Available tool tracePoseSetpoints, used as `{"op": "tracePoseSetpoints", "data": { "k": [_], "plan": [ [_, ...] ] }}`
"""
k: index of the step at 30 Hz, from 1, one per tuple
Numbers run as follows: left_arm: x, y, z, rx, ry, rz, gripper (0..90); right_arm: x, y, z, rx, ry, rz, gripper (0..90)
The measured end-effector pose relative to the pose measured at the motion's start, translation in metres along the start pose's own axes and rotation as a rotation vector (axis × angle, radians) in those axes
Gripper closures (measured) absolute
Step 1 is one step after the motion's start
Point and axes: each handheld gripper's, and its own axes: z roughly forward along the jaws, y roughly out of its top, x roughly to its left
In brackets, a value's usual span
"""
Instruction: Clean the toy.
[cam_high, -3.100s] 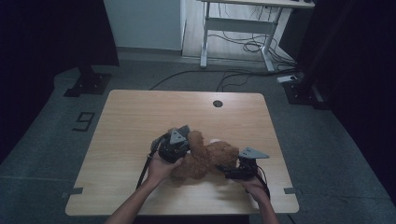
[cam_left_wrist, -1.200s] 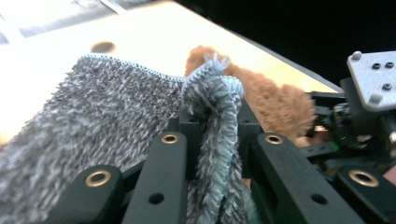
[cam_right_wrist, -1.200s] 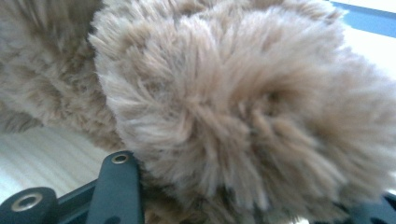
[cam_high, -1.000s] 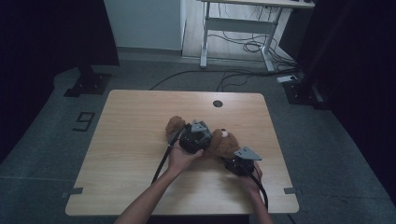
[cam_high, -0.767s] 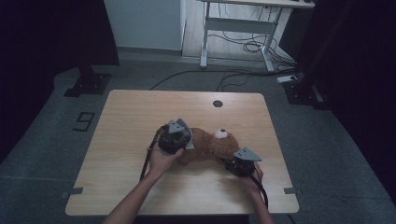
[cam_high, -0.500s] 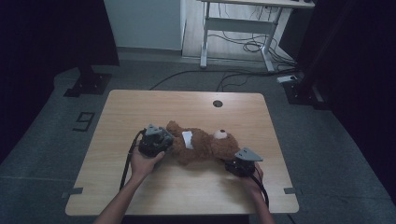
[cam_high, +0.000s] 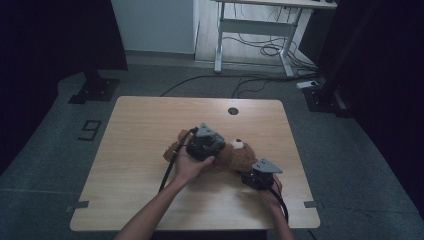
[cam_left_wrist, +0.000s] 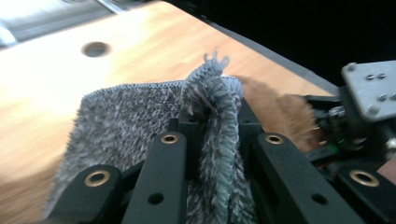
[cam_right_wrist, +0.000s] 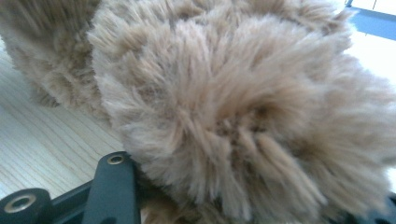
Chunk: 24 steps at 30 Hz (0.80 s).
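Wooden and pale, the counter (cam_high: 140, 145) fills the middle of the high view, with bare board along its left half and its far edge, where one small round hole (cam_high: 233, 111) sits near the upper middle. Less room is left at the lower right: the right gripper (cam_high: 254, 176) works close to the counter's near-right corner.

Counted in the high view — one brown teddy bear (cam_high: 239, 156), one grey cloth (cam_left_wrist: 140, 116), two grippers, two hands. The bear lies on the counter just right of centre in the frame, its pale muzzle turned upward, a paw poking out at the left past the left gripper (cam_high: 204, 145).

The left gripper hangs over the bear's body, the person's left hand (cam_high: 187, 167) wrapped around it from below. In the left gripper view its black jaws stand nearly together, pinching a standing fold of the grey cloth between them; the rest of the cloth spreads flat toward the left of that frame, over the counter, with brown fur beyond it at the right, beside the other gripper.

The right gripper sits just below the bear's head at the lower right of the high view. In the right gripper view the fur crowds the lens and one black jaw shows at the lower left, touching the plush — how wide the jaws stand, I cannot tell.
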Motion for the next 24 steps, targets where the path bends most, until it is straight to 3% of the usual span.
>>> {"op": "tracePoseSetpoints", "data": {
  "k": [3, 6, 8, 10, 15, 18, 24],
  "plan": [
    [-0.009, -0.008, 0.026, 0.057, -0.003, 0.008, 78.4, -0.001, -0.001, 0.000, 0.001, -0.001, 0.004, 45.5],
    [-0.006, -0.019, 0.032, 0.076, 0.048, 0.034, 78.7, -0.002, -0.002, 0.000, 0.005, 0.002, 0.004, 45.2],
    [0.001, -0.024, 0.026, 0.058, 0.053, 0.013, 78.9, -0.001, -0.001, 0.000, 0.005, 0.006, 0.003, 45.1],
    [0.010, -0.028, 0.015, 0.042, 0.087, 0.010, 79.0, -0.002, -0.001, 0.000, 0.006, 0.010, 0.008, 45.1],
    [0.034, -0.041, -0.009, -0.001, 0.104, -0.054, 79.2, -0.003, -0.001, 0.001, 0.003, 0.012, 0.016, 45.0],
    [0.042, -0.050, -0.017, -0.016, 0.117, -0.066, 79.3, -0.002, -0.002, 0.001, 0.003, 0.013, 0.017, 44.8],
    [0.062, -0.072, -0.038, -0.022, 0.190, -0.090, 79.3, -0.003, -0.003, 0.001, 0.005, 0.018, 0.021, 44.7]
  ]
}}
